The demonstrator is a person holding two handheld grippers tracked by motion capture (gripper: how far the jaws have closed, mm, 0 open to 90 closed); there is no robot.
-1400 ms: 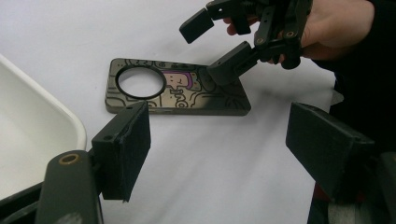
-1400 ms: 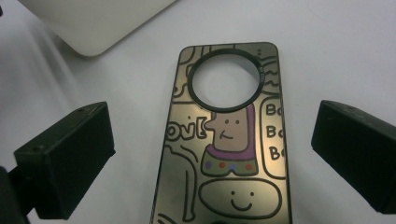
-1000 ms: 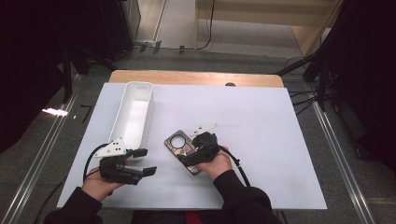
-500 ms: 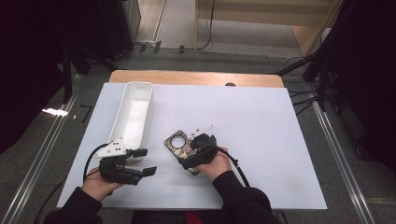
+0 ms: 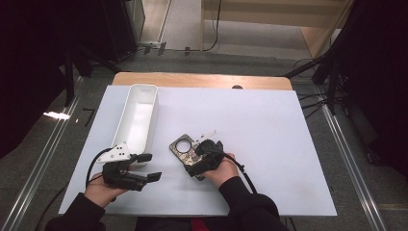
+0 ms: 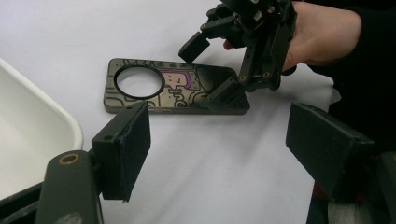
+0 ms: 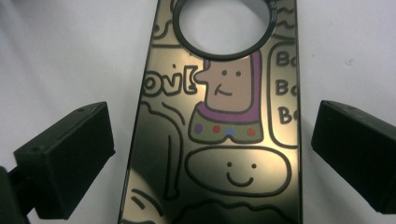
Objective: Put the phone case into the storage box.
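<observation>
While the right gripper (image 7: 212,158) straddled the glossy phone case (image 7: 219,126) with jaws spread and nothing clamped, the case lay flat just beside the white tray (image 5: 137,115). It looked thin, stiff and slippery; its long edges seemed the surest hold. The left gripper (image 5: 144,167), also open and empty, hovered near the tray.

A white tabletop (image 5: 269,125) with a wooden far edge (image 5: 202,80) stands on a grey floor (image 5: 202,62). Metal rails (image 5: 346,154) run along both sides of it. Dark equipment and black curtains (image 5: 380,72) crowd the left and right. Pale wooden furniture (image 5: 269,19) stands at the back, with cables (image 5: 211,33) trailing across the floor. A bright patch of light (image 5: 55,115) glints at the left.
</observation>
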